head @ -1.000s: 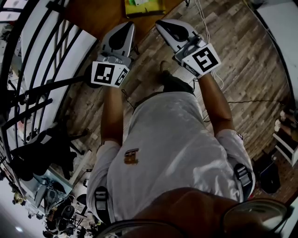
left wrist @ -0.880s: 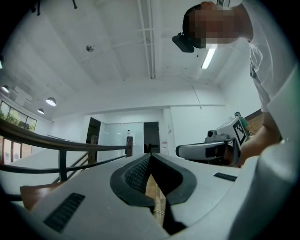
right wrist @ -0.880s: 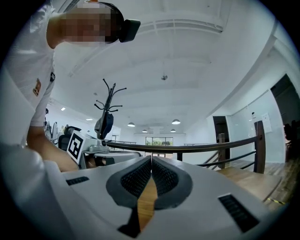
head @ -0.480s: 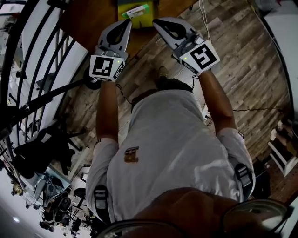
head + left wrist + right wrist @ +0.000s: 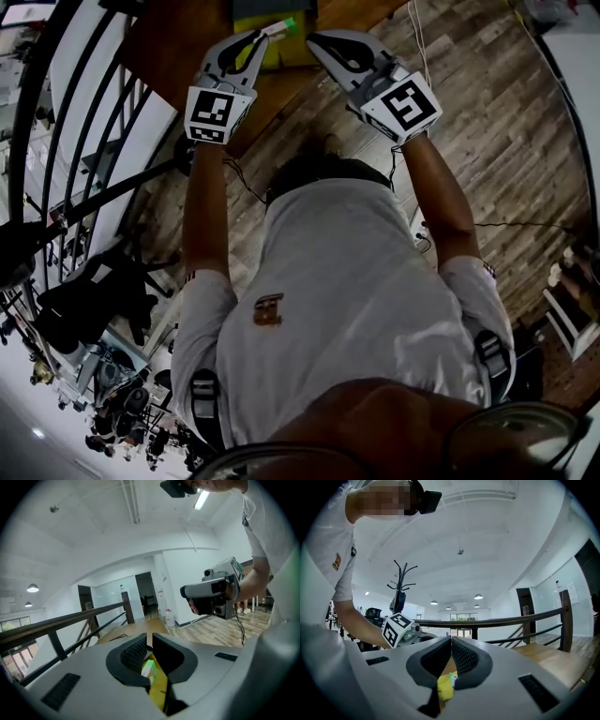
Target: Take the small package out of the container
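Observation:
A yellow container (image 5: 281, 52) lies on the brown table (image 5: 178, 42) at the top of the head view, with a small green-and-white package (image 5: 281, 25) in it. My left gripper (image 5: 261, 37) is shut and empty, its tips just left of the container. My right gripper (image 5: 314, 39) is also shut and empty, its tips just right of it. In the left gripper view the jaws (image 5: 150, 641) meet, and the package (image 5: 148, 669) and the yellow container (image 5: 159, 688) show below them. In the right gripper view the gripper (image 5: 451, 641) is shut above the yellow container (image 5: 443, 687).
A black railing (image 5: 84, 122) runs along the left of the table. Wooden floor (image 5: 497, 141) lies to the right, with a white cable (image 5: 417, 47) on it. A coat stand (image 5: 401, 585) rises behind the person in the right gripper view.
Both grippers have moved forward, up to the table's edge. The yellow container now lies right between their tips. The jaws have stayed shut.

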